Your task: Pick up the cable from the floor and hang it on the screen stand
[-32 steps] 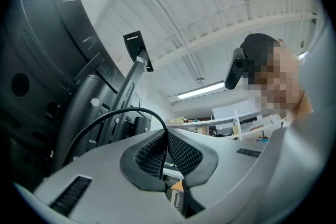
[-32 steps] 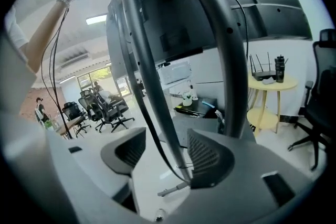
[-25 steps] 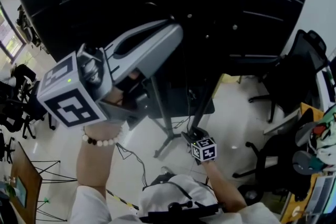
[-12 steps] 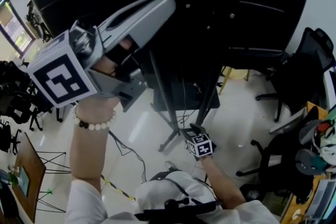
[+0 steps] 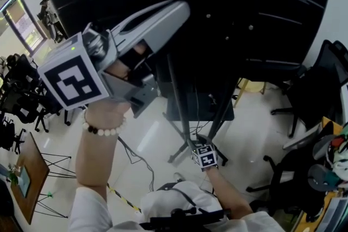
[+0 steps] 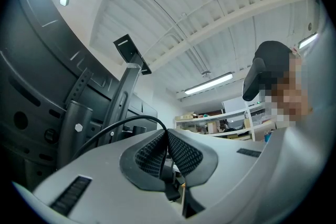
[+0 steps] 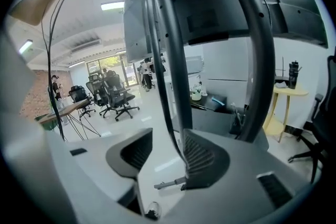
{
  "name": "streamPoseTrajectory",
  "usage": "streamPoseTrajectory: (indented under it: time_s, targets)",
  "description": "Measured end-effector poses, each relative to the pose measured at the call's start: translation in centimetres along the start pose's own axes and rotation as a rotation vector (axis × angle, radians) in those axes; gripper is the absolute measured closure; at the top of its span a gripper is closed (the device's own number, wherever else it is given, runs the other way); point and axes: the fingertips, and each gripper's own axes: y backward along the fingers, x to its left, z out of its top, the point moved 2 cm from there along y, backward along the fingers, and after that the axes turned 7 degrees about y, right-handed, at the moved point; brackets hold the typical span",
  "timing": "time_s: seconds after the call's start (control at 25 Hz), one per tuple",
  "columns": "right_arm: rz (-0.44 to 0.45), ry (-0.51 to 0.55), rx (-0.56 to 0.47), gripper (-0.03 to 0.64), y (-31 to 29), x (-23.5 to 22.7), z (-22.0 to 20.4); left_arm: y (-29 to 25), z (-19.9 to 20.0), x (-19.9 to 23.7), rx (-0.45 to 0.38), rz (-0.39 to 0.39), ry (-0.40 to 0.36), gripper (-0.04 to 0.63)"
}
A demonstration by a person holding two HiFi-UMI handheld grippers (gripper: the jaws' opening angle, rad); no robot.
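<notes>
Up beside the screen stand [image 6: 123, 93], my left gripper [image 6: 167, 136] clamps the cable [image 6: 127, 117]; the right gripper [image 7: 165, 148], jaws just closing, straddles it ungripped (1 hard tug there might yank it free).

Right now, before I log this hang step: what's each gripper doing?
Left gripper: closed on the cable.
Right gripper: open, just been closing, cable between its jaws.

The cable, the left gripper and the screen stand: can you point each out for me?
cable [image 6: 127, 118]: left gripper view, on its black arc left of the pads.
left gripper [image 6: 167, 136]: left gripper view, where its tips pinch together.
screen stand [image 7: 177, 60]: right gripper view, on the dark upright post.
</notes>
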Motion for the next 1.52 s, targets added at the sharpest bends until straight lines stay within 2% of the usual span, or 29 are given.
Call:
streamPoseTrajectory:
  time_s: [0.24, 0.4, 0.56, 0.64, 0.76, 0.88, 1.0, 1.08, 1.16, 1.24, 1.4, 1.52]
  targets:
    - [-0.038, -0.008, 0.036, 0.423, -0.2, -0.8, -2.0, 0.2, 0.9, -0.2, 0.001, 0.019, -0.023, 0.578]
    - [-0.072, 0.028, 0.034, 0.564, 0.1, -1.5, -2.2, 0.2, 1.0, 0.2, -0.004, 0.025, -0.022, 0.578]
    - [-0.082, 0.066, 0.033, 0.588, 1.5, -1.8, -2.5, 0.7, 1.0, 0.4, -0.019, 0.036, -0.018, 0.578]
    - [-0.089, 0.067, -0.003, 0.591, 3.3, -1.9, -1.9, 1.6, 1.0, 0.8, -0.030, 0.053, -0.008, 0.578]
    - [-0.132, 0.088, -0.100, 0.595, 7.1, -2.9, 1.5, 2.8, 0.6, 1.8, -0.039, 0.082, 0.028, 0.580]
    - [-0.211, 0.101, -0.261, 0.595, 13.5, -4.5, 7.0, 4.3, -0.8, 2.4, -0.033, 0.129, 0.061, 0.581]
    - [-0.284, 0.177, -0.415, 0.595, 21.3, -6.6, 14.0, 6.0, -1.9, 2.2, -0.034, 0.157, 0.075, 0.581]
    - [-0.298, 0.254, -0.454, 0.595, 25.9, -7.6, 17.9, 7.0, -2.6, 2.2, -0.031, 0.189, 0.082, 0.581]
    - [-0.311, 0.351, -0.429, 0.595, 29.5, -8.2, 20.5, 8.3, -3.7, 2.2, -0.023, 0.227, 0.098, 0.581]
    - [-0.294, 0.432, -0.358, 0.595, 32.1, -8.8, 21.6, 10.0, -4.7, 2.1, -0.010, 0.285, 0.091, 0.581]
    - [-0.256, 0.517, -0.235, 0.595, 35.5, -11.0, 22.9, 14.7, -6.0, 1.7, -0.002, 0.424, 0.054, 0.581]
    - [-0.283, 0.586, -0.227, 0.592, 37.1, -12.0, 25.5, 17.9, -6.8, 1.4, -0.015, 0.493, 0.056, 0.581]
